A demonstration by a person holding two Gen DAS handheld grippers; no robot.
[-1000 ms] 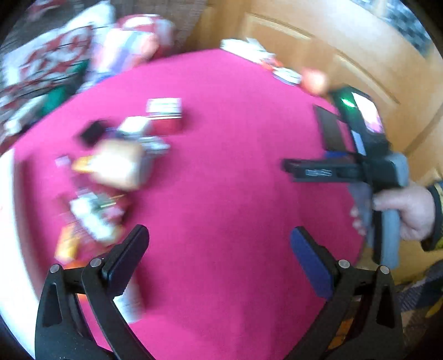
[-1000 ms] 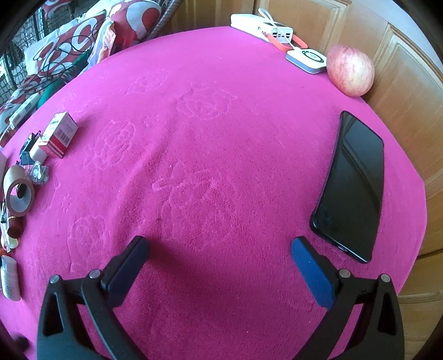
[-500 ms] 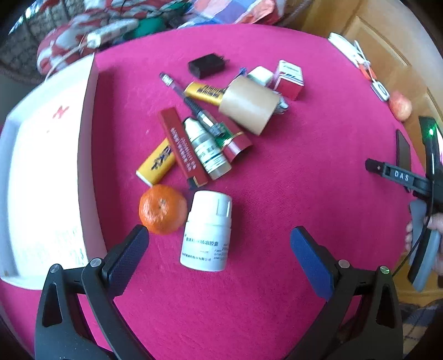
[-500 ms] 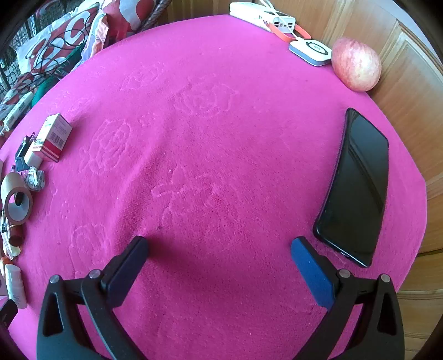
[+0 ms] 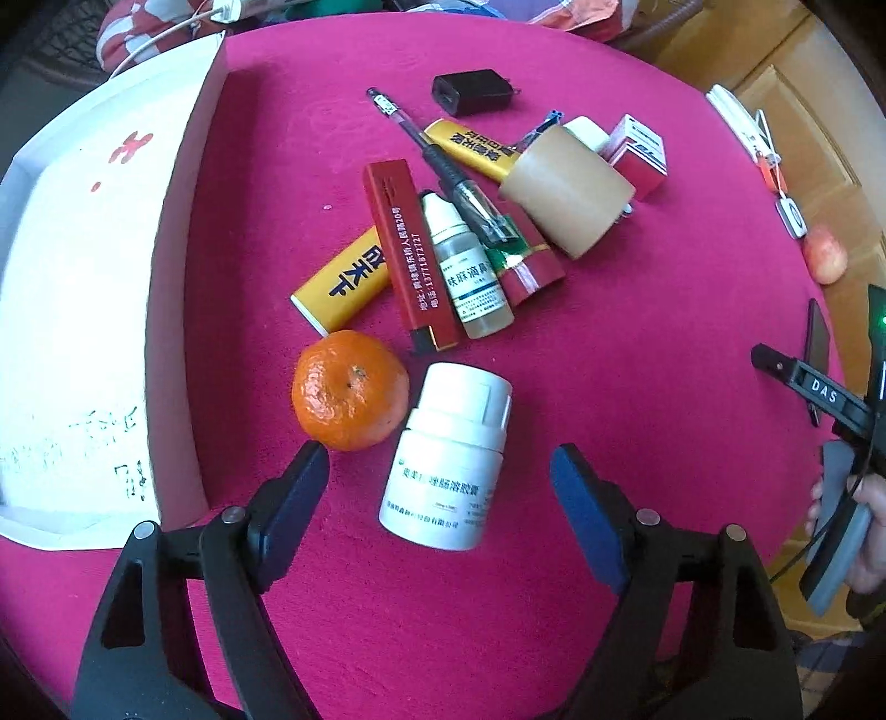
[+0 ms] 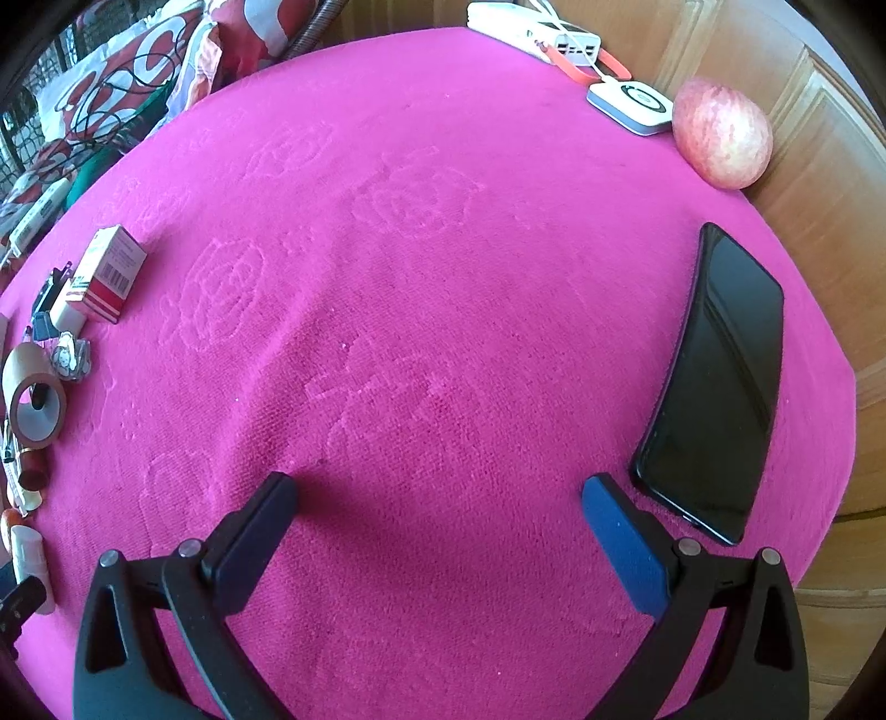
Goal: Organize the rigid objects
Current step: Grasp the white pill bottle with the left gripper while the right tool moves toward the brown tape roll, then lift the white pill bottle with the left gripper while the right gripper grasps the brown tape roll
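A white pill bottle [image 5: 448, 465] lies on its side on the pink cloth, right beside a mandarin orange [image 5: 349, 390]. My left gripper [image 5: 437, 471] points down over the bottle; its jaws are closing with the bottle between them, and the pads stand clear of it. Beyond lie a red box [image 5: 410, 249], a yellow box [image 5: 343, 282], a dropper bottle [image 5: 470, 277], a pen [image 5: 437, 160] and a brown tape roll [image 5: 565, 188]. My right gripper [image 6: 437, 493] hangs open over bare cloth with nothing between its fingers.
A big white open box [image 5: 83, 277] borders the pile on the left. A black charger [image 5: 470, 91] and a red-white carton [image 5: 637, 149] sit farther back. A black phone [image 6: 720, 387], an apple [image 6: 720, 133] and a white power bank [image 6: 531, 27] lie near the wooden wall.
The left view swung from the open cloth to the pile, then closed in on the white bottle, and the left jaws narrowed. The right gripper has hardly moved.
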